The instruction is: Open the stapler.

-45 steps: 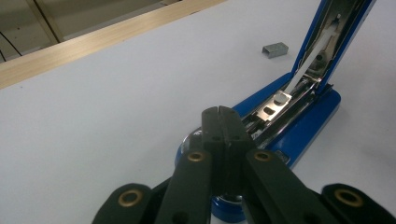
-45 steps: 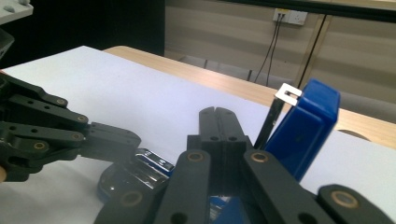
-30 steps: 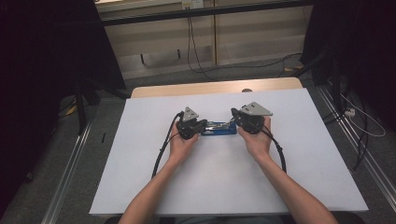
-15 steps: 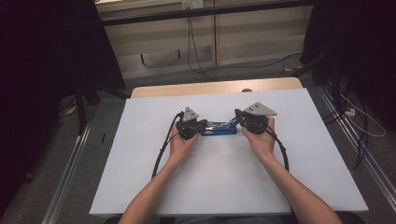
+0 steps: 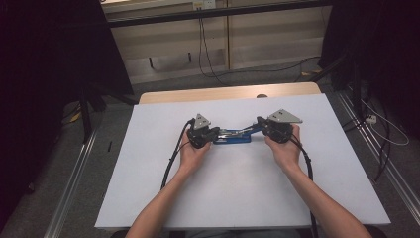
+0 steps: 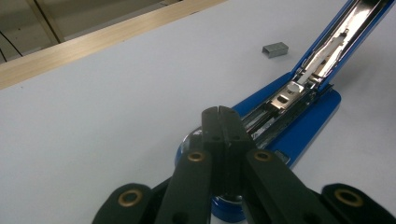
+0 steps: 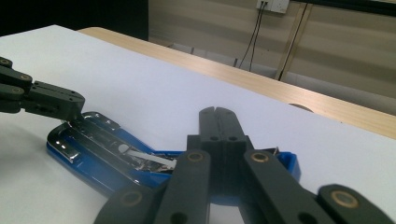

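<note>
A blue stapler (image 5: 235,137) lies opened at the middle of the white table. Its metal magazine (image 6: 285,98) is bared and its blue top arm (image 6: 355,18) slants up and away. My left gripper (image 5: 217,134) is shut, with its tips resting on the stapler's left end (image 7: 70,140). My right gripper (image 5: 257,126) is also shut and sits at the stapler's right end, over the blue base (image 7: 285,163). I cannot tell whether it touches the raised arm. A small strip of staples (image 6: 274,49) lies loose on the table beside the stapler.
The white table top (image 5: 237,193) stretches wide on every side of the stapler. A wooden edge (image 5: 223,94) runs along its far side. Black cables (image 5: 171,163) trail from both grippers toward the near edge. Metal rails (image 5: 74,173) flank the table on the floor.
My right gripper has shifted a little to the right, away from the left one. The left gripper and the stapler's base have stayed put.
</note>
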The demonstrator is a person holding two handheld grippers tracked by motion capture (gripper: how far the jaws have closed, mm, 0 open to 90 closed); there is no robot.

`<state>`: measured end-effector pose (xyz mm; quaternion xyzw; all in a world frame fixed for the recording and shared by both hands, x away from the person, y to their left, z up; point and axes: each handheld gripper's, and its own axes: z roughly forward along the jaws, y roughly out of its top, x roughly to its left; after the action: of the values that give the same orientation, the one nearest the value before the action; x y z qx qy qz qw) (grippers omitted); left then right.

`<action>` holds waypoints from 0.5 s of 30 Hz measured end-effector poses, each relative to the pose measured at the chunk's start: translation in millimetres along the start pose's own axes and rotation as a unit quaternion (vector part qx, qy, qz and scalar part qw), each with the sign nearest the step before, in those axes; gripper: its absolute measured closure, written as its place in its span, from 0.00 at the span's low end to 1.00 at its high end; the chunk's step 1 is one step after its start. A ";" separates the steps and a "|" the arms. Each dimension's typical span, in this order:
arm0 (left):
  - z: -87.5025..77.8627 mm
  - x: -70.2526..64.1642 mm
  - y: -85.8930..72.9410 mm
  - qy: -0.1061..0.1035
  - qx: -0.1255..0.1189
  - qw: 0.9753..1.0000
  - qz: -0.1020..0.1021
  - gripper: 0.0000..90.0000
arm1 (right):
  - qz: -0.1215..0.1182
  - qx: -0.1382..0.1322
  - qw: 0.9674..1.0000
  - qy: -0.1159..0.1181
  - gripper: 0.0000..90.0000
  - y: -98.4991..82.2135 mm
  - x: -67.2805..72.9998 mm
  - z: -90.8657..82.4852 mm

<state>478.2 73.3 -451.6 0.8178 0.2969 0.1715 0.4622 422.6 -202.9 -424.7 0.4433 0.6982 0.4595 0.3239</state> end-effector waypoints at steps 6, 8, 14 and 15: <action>0.0 -0.2 0.1 0.001 0.001 1.000 -0.001 1.00 | -0.001 0.008 1.000 0.000 1.00 -7.5 -1.9 -0.9; 0.0 -0.1 0.0 0.000 0.000 1.000 -0.001 1.00 | 0.000 0.009 1.000 -0.001 1.00 -8.6 -3.3 -1.8; -0.1 0.0 0.0 0.001 0.001 1.000 -0.001 1.00 | 0.000 0.016 1.000 -0.005 1.00 -13.3 -9.1 -4.0; -0.1 0.0 0.0 0.001 0.001 1.000 -0.001 1.00 | 0.002 0.016 1.000 -0.004 1.00 -14.1 -9.8 -4.0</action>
<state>478.2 73.4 -451.5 0.8177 0.2985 0.1711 0.4615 418.5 -215.9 -435.9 0.4516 0.7032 0.4468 0.3191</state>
